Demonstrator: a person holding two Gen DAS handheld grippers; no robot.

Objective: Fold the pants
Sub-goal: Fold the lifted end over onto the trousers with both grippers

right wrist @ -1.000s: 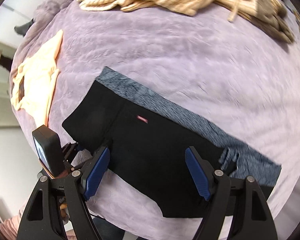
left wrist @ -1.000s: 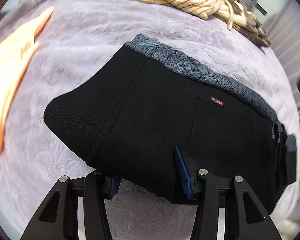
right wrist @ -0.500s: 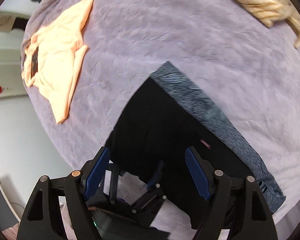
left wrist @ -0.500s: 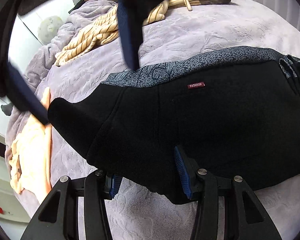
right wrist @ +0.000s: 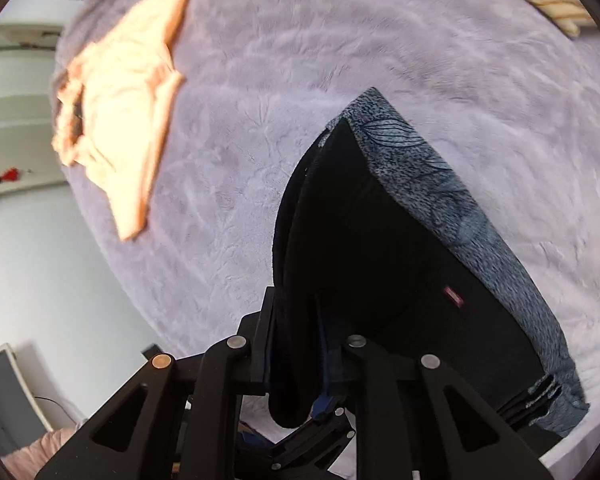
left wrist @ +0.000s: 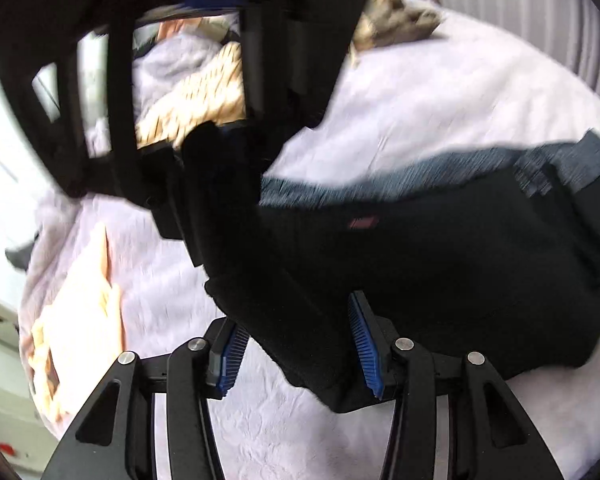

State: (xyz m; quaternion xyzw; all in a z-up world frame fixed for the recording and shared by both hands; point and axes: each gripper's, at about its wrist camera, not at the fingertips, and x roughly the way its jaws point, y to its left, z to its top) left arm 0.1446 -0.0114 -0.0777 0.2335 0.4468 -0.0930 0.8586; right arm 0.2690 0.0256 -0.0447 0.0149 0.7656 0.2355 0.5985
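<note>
The black pants (left wrist: 440, 264) with a grey patterned waistband (left wrist: 420, 168) lie folded on a lilac blanket. My left gripper (left wrist: 296, 348) is shut on a thick fold at their near edge, which is lifted off the blanket. My right gripper (left wrist: 204, 184) looms at the upper left, blurred, on the pants' left corner. In the right wrist view the pants (right wrist: 380, 264) rise toward my right gripper (right wrist: 298, 360). Its jaws are closing, with the black edge pinched between the pads. A small red label (right wrist: 452, 295) shows near the waistband (right wrist: 440, 184).
An orange garment (right wrist: 120, 112) lies on the blanket (right wrist: 340, 40) to the left, near the bed's edge. A striped beige garment (left wrist: 204, 96) is heaped at the back. White wall and floor lie beyond the bed's left side.
My right gripper came down onto the pants' left corner and closed from wide open onto the fabric. My left gripper lifted and rolled with its fold still held.
</note>
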